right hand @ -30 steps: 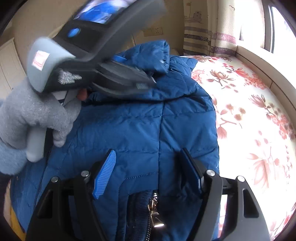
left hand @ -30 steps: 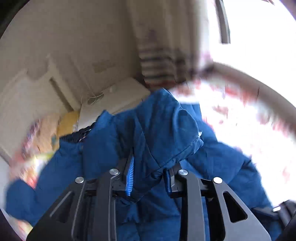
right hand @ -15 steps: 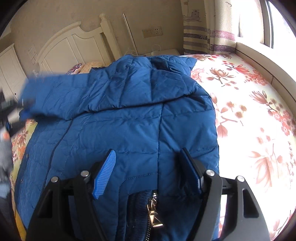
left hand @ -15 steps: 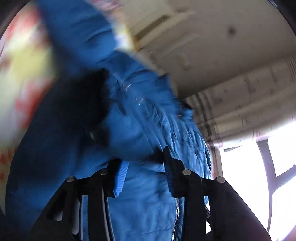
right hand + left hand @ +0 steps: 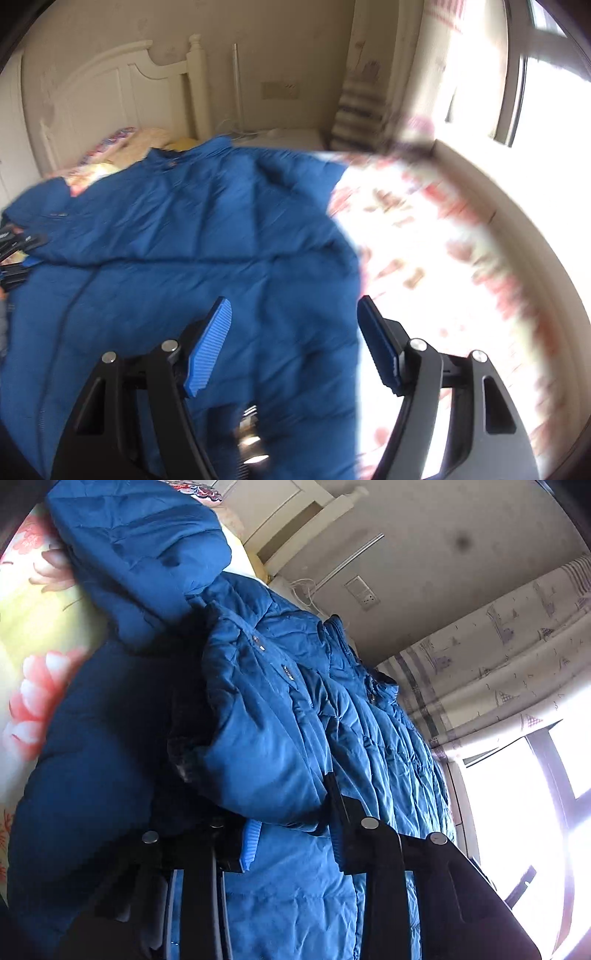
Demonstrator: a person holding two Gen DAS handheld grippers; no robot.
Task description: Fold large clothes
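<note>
A large blue quilted jacket [image 5: 184, 240] lies spread on a floral bed sheet [image 5: 424, 240]. In the left wrist view the jacket's sleeve [image 5: 258, 738] is folded over the body, and its cuff end sits between the fingers of my left gripper [image 5: 291, 805]. The jaws are closing, with the pads pressing on the cuff. That gripper also shows at the left edge of the right wrist view [image 5: 18, 254]. My right gripper [image 5: 294, 302] hangs open above the jacket's hem, nothing between its pads. The zipper pull [image 5: 251, 435] lies just below it. The right view is blurred.
A white headboard [image 5: 110, 96] and pillows [image 5: 110, 155] stand at the far end of the bed. A white nightstand [image 5: 288, 136] sits beside a striped curtain [image 5: 498, 646]. A bright window [image 5: 535, 74] and its ledge run along the right.
My left gripper has carried the sleeve across the jacket to its left side and rolled over. My right gripper has lifted slightly off the hem and tilted up.
</note>
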